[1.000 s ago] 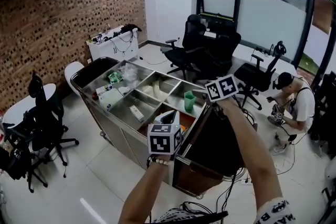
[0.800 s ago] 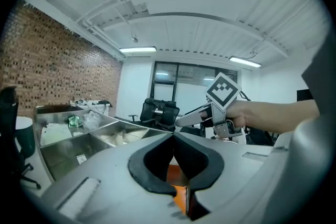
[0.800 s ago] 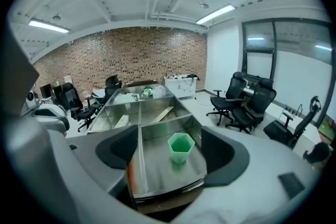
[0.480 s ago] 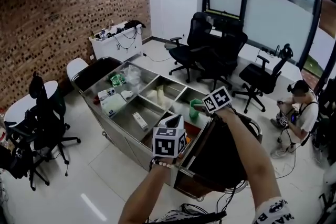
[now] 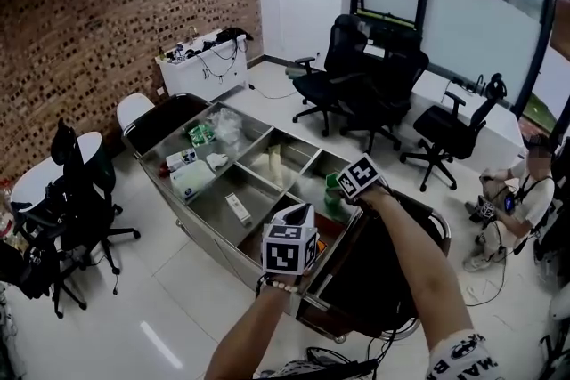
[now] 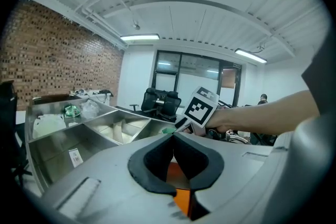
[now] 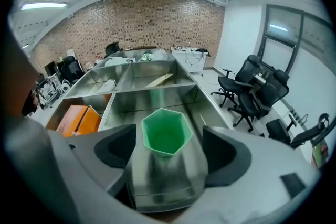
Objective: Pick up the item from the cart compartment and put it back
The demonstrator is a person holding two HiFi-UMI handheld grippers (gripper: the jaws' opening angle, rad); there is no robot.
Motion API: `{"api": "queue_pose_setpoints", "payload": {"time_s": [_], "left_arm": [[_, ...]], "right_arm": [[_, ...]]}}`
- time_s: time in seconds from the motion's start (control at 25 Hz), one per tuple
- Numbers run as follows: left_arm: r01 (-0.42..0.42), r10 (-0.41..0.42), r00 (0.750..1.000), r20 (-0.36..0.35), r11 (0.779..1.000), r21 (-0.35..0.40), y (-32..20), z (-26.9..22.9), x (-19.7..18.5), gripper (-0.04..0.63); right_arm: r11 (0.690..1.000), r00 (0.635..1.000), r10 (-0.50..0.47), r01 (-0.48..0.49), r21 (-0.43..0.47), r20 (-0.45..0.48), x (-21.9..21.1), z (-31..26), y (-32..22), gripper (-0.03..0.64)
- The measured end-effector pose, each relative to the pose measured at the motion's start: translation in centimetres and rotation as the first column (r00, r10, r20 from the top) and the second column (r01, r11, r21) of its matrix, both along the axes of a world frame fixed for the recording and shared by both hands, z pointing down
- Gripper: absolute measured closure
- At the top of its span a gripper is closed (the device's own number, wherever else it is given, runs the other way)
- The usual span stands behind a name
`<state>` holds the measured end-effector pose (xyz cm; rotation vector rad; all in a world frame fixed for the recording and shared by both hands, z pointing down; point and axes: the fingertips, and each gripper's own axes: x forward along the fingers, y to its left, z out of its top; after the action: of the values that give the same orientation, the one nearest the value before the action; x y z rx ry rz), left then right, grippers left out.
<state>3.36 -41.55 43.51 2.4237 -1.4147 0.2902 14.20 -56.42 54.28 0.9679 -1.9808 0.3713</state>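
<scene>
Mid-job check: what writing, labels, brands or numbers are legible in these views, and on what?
No text reads clearly in any view.
White label on the small flat packet in the steel cart: too small to read.
Black print on the person's white sleeve cuff: cut off, unreadable.
Black-and-white square markers on the two cubes: patterns, no letters.

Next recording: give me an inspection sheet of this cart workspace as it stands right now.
Surface: steel cart, compartments open.
Job's things: green cup upright in a near compartment.
Clutter: orange box, green packet, white pack, small box in other compartments.
Grippers: left gripper shut, empty; right gripper open, jaws just opening, astride the green cup, not pressing.
Cables: tangle on the white desk.
Surroundings: office chairs, brick wall, person.
</scene>
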Motion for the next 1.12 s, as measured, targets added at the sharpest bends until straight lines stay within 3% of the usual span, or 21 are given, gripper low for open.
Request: {"api": "queue_pose_setpoints", "payload": {"time_s": [0.24, 0.32, 0.44, 0.64, 1.12], "left_arm": [[0.026, -0.026, 1.0, -0.003, 0.999, -0.022, -0.4, 1.1, -0.5, 0.593], [0.031, -0.031, 1.0, -0.004, 0.999, -0.023, -0.5, 1.3, -0.7, 0.592], [0.035, -0.035, 0.999, -0.006, 0.999, -0.027, -0.7, 1.7, -0.7, 0.592], [0.033, -0.034, 0.999, -0.007, 0.999, -0.034, -0.5, 2.0, -0.6, 0.592], [0.009, -0.01, 1.0, -0.018, 1.0, -0.016, 0.5, 2.2, -1.0, 0.592]], "right_arm": [[0.998, 0.996, -0.046, 0.043, -0.035, -0.077, -0.7, 1.8, -0.3, 0.207], [0.998, 0.994, -0.051, 0.048, -0.039, -0.099, -0.5, 2.1, -0.3, 0.25], [0.998, 0.993, -0.05, 0.046, -0.04, -0.103, -0.3, 2.2, -0.5, 0.258], [0.998, 0.991, -0.051, 0.054, 0.019, -0.125, -0.2, 1.4, -1.0, 0.265], [0.989, 0.994, -0.004, -0.012, 0.148, 0.106, -0.9, -6.2, 3.4, 0.27]]}}
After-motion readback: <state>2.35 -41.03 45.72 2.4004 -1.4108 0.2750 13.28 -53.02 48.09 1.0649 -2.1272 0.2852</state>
